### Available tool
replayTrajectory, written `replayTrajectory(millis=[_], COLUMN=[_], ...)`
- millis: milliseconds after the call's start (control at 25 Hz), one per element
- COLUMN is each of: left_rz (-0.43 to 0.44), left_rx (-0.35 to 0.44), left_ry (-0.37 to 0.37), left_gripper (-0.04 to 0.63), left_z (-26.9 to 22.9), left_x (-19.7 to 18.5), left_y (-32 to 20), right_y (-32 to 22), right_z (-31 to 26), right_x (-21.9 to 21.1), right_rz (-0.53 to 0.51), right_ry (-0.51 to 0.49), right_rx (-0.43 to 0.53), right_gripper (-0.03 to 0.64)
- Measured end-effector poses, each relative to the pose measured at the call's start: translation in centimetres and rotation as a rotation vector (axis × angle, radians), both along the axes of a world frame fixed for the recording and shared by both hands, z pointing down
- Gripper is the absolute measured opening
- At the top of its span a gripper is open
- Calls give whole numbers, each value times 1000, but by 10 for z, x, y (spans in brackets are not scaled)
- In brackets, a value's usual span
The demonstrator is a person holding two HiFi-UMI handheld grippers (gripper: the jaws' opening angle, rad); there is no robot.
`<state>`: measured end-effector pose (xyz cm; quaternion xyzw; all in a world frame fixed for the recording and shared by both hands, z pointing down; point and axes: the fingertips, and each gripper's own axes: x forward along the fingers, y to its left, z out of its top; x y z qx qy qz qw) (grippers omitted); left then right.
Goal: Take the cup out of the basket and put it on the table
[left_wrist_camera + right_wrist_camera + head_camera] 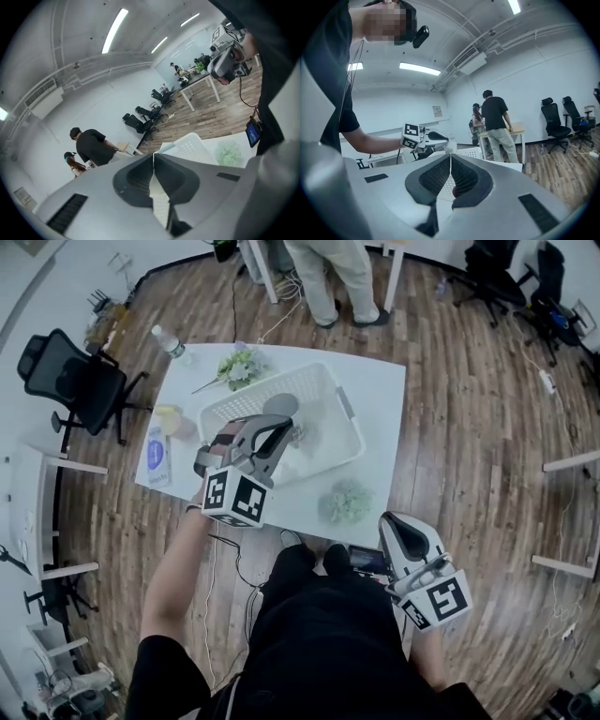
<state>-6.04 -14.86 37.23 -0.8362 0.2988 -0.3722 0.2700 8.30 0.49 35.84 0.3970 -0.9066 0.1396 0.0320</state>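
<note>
While both grippers hang shut, nothing is held.

Left gripper point(281, 434): over the basket's point(330, 390) near-left rim, nose pointing in toward its middle. Fingers pressed together tip to tip, nothing between them.

Right gripper point(397, 524): well clear of the basket, off its near-right side and past the table point(380, 427) edge, above the holder's lap. Fingers closed on each other too, empty.

Cup point(279, 407): grey rounded shape inside the basket, in its far-left part, just beyond the left gripper's tips. Cannot tell whether they touch it. A pale fuzzy lump point(305, 435) lies in the basket right beside the cup, on its near side, close against the gripper's nose. The basket's perforated white walls stand all round both.

The basket sits slantwise on the middle of the white table.

Around the basket:
- green fluffy clump point(345, 502) on the table, off the near-right corner, apart from it
- spray of flowers point(239, 367) just past the far-left corner
- clear bottle point(169, 341) farther out beyond the flowers, at the table edge
- yellowish round container point(169, 418) beside the left wall
- flat white packet point(157, 456) to the near side of that container
- small lit screen point(367, 559) below the table's near edge, on the basket's near-right side
- black office chair point(75, 381) on the floor, well left of the basket
- a person point(337, 277) standing beyond the far side, legs only in view
</note>
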Motion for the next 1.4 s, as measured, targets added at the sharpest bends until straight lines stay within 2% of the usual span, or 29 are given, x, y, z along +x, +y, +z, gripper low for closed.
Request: replayTrajectory(millis=[120,280,480,640,800,920,1160,1280,1400], left_rz=[-102,-250,-407,-502,-589,-635,-690,-686,-681], left_rx=[41,59,107,118,137,166,173,190,185], left_ry=[-30,-66,-122,-130,-105,-101,-168,-233,-244], left_gripper=[15,15,15,15,15,15,15,15,17], left_z=[-11,-10,-5,9,33,60,140,177,202], left_x=[-39,-104,-177,-219,-252,-271,-290,-290,-287], left_y=[9,20,42,58,66,69,65,64,63], right_y=[-4,-8,-3,-1,1,6,10,13,14], right_z=[-4,-5,-3,-1,-2,-2,3,6,10], right_x=[-18,-49,-80,-97,-109,-117,-127,-127,-124], right_rz=[-67,-160,-256,-299,-313,-305,-285,-259,-232], right_ry=[-32,-54,-122,-97,-56,-27,59,109,130], right_rx=[0,1,-42,-58,-71,-81,-84,-77,-87], right_gripper=[26,26,26,26,26,26,26,26,26])
